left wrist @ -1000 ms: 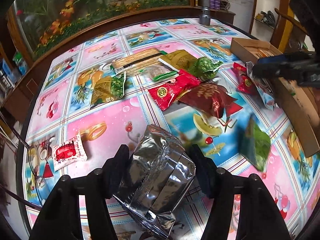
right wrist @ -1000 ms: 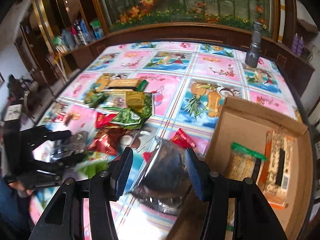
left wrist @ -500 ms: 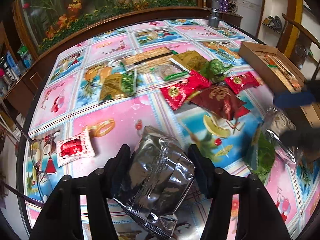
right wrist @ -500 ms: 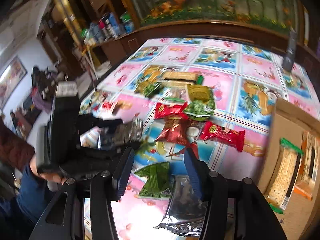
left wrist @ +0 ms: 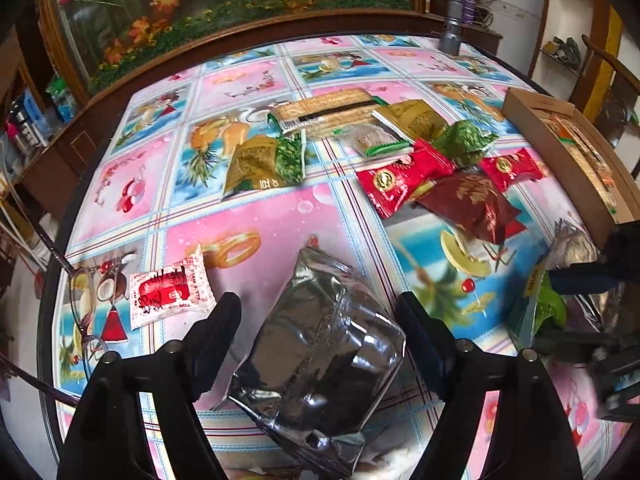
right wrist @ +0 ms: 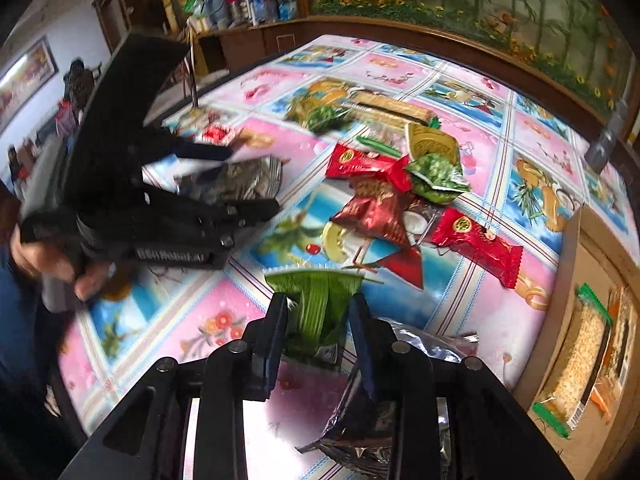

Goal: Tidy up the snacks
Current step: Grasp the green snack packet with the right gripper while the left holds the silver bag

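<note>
Left gripper [left wrist: 318, 312] jaws just spreading wider, clear of the silver bag [left wrist: 320, 360] lying between them on the table [left wrist: 260, 216], right gripper [right wrist: 318, 320] swung over from the box [right wrist: 588, 272], jaws closing onto the green packet [right wrist: 320, 300], pinching it.

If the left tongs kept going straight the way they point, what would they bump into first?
Most likely the silver bag, which lies on the table between the fingers of the left tongs. Their jaws have just been opening and stand clear of it. Depth is hard to judge.
</note>
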`<state>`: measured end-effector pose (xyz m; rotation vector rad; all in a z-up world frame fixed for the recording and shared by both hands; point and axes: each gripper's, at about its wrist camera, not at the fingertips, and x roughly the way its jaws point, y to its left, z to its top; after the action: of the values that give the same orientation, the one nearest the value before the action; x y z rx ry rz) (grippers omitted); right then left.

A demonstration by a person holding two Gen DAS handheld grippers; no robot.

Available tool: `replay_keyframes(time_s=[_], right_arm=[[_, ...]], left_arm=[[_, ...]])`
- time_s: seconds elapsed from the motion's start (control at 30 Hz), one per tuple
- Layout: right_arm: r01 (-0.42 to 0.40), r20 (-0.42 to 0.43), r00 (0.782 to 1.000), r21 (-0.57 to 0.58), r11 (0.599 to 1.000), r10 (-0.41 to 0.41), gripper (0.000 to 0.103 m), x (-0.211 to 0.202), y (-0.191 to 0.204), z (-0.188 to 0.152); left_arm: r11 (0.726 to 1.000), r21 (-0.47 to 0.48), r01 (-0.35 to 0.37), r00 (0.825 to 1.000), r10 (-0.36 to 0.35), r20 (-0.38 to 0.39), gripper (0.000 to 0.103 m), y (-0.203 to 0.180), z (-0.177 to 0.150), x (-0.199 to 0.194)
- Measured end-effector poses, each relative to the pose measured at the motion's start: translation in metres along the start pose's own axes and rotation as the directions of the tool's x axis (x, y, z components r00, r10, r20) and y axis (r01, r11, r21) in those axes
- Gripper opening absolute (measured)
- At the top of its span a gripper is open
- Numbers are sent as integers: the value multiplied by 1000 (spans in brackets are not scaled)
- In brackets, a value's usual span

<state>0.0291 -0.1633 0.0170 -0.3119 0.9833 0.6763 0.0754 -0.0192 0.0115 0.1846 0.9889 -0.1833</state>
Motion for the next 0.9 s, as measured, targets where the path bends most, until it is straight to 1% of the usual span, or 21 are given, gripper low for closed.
replay_keyframes(time_s=[0.03, 0.07, 0.1, 0.13, 0.23, 0.37, 0.47, 0.63, 0.67, 0.73, 0.9], right_arm=[[2, 1, 1000, -2, 1000, -2, 35, 1, 1, -1], [1, 8, 1000, 6, 1000, -1, 35, 1, 2, -1], [-2, 11, 1000, 19, 1000, 2, 35, 1, 1, -1], [-5, 15, 1000, 30, 1000, 5, 33, 2, -1, 0], [-16, 34, 999, 59, 998, 14, 30, 3, -4, 1], [-19, 70, 998, 100, 995, 12, 28, -2, -10, 3], [-44, 113, 993, 142, 989, 28, 28, -10, -17, 5], [-59, 163, 986, 190, 980, 28, 28, -19, -27, 6], [-60, 169, 985, 202, 978, 26, 28, -20, -30, 7], [-62, 176, 984, 213, 975, 24, 28, -22, -34, 6], [-55, 176, 984, 209, 976, 17, 28, -20, -33, 8]], left_arm=[[1000, 6, 1, 1000, -1, 3, 78, 0, -1, -1], [1000, 13, 9, 1000, -9, 5, 71, -1, -1, -1], [1000, 11, 28, 1000, -28, 7, 60, -1, -2, -3], [999, 13, 32, 999, -32, 7, 59, -3, -2, -4], [999, 46, 7, 1000, -8, 26, 55, -10, -4, -6], [1000, 9, 24, 999, -24, 31, 54, -5, -1, -7], [999, -17, 40, 999, -39, 37, 53, -1, 1, -8], [997, -54, 56, 997, -53, 59, 49, 2, 3, -11], [997, -58, 60, 996, -56, 68, 47, 3, 4, -13], [996, -64, 66, 995, -62, 72, 46, 3, 5, -14], [998, -43, 36, 997, -33, 70, 46, 0, 5, -12]])
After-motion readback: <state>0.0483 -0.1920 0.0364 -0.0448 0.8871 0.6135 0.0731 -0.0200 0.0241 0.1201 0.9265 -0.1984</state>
